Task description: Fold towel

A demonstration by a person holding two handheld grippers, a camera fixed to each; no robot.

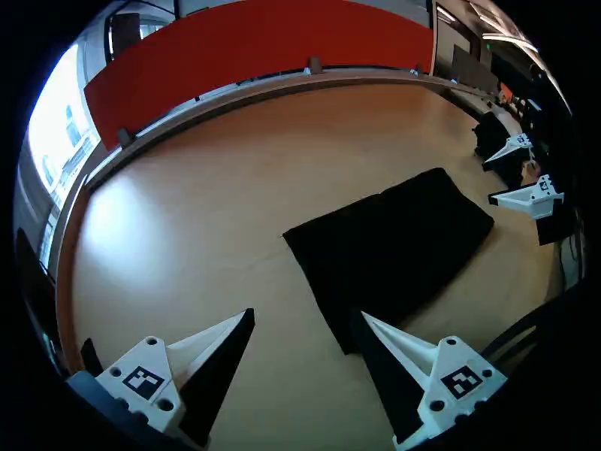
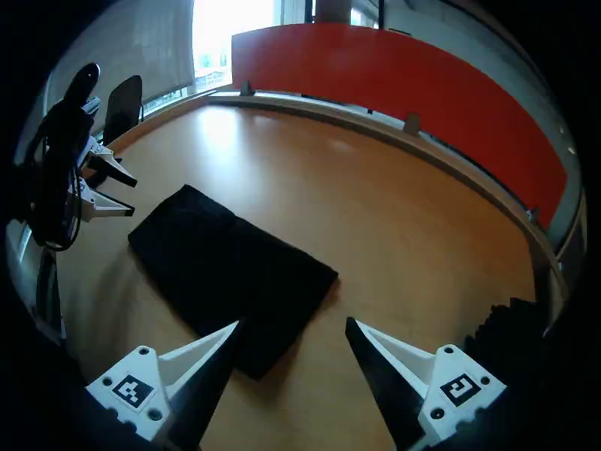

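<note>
Bearing square black-and-white coded markers (image 1: 143,381) on the finger bases, left gripper (image 1: 306,314) and right gripper (image 2: 293,322) with jaws spread wide, grasping nothing. Lying flat on the pale wooden worktop (image 1: 188,225), between the two grippers: black towel (image 1: 391,252), plain, folded into a thick rectangle with fairly even edges and a slight step along one side. Near corners just by one finger of each gripper; contact impossible to tell. Behind, along the worktop's far edge, red partition (image 1: 255,45).
</note>
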